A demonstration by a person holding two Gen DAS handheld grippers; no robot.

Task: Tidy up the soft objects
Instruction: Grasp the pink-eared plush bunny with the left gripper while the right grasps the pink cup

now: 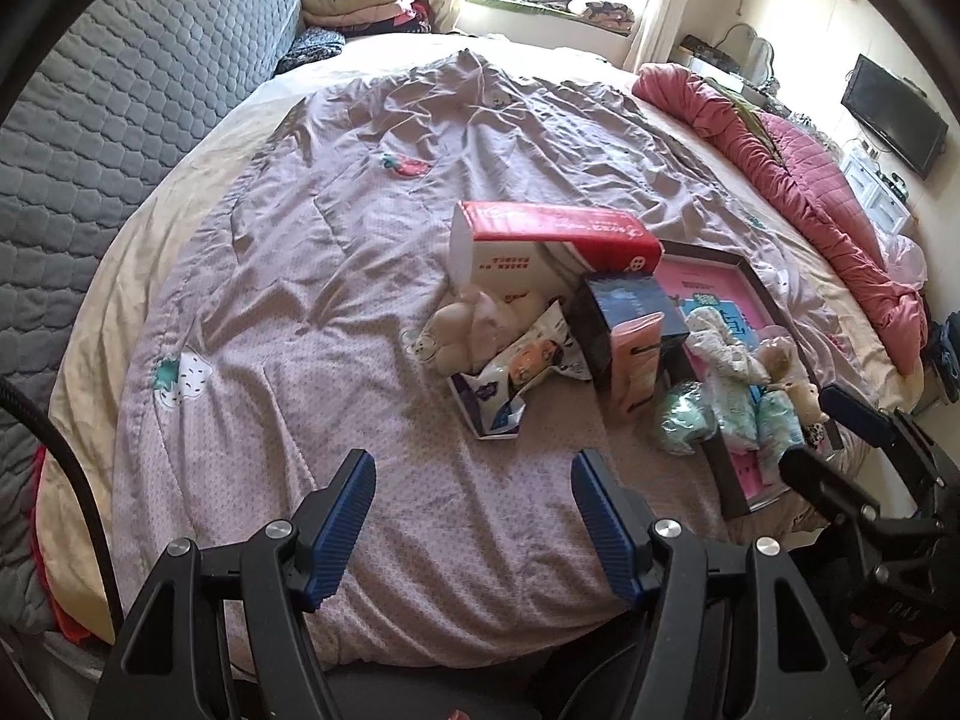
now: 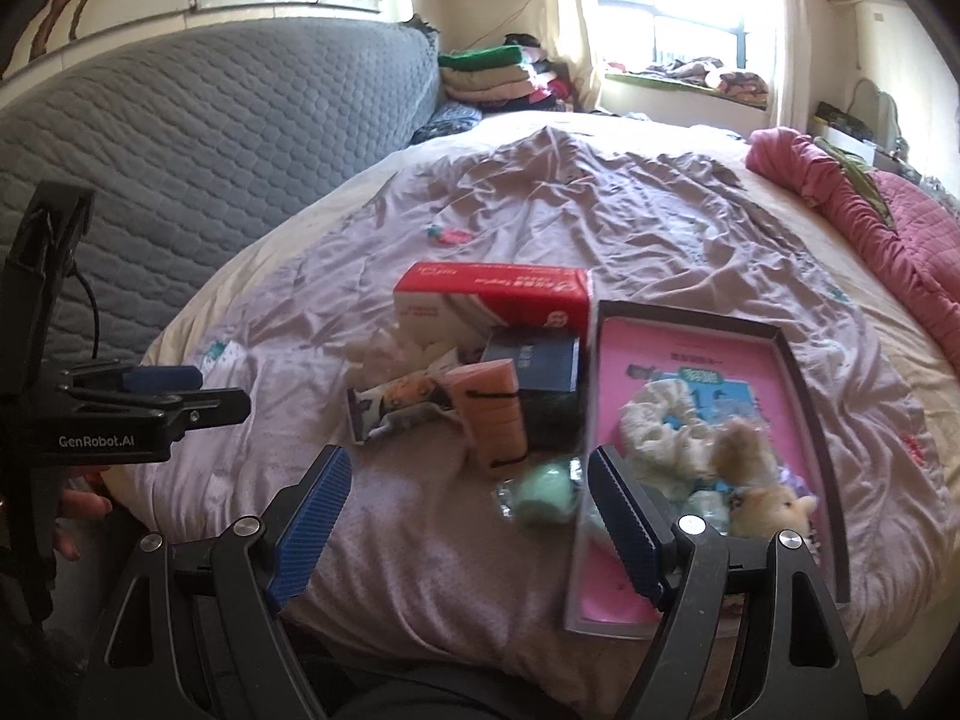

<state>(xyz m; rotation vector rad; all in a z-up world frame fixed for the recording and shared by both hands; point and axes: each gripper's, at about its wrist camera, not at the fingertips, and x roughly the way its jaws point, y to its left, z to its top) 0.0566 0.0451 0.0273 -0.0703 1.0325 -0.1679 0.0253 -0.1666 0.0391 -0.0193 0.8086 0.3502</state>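
A black-rimmed box with a pink floor (image 2: 774,360) (image 1: 762,282) lies on the bed. In it are a cream scrunchie (image 2: 660,426) (image 1: 720,348), small plush toys (image 2: 762,498) (image 1: 780,360) and mint soft pieces (image 1: 774,414). A mint soft bundle in clear wrap (image 2: 540,492) (image 1: 684,414) lies just outside the box's left wall. A cream plush (image 1: 462,324) sits by a wipes packet (image 1: 528,360) (image 2: 402,402). My left gripper (image 1: 474,528) is open and empty above the quilt. My right gripper (image 2: 468,516) is open and empty, hovering near the mint bundle.
A red-and-white tissue pack (image 1: 552,240) (image 2: 492,300), a dark blue box (image 1: 624,312) (image 2: 534,366) and a peach packet (image 1: 636,360) (image 2: 492,414) stand among the items. A grey quilted headboard (image 1: 120,96) is left, a pink rolled blanket (image 1: 810,180) right.
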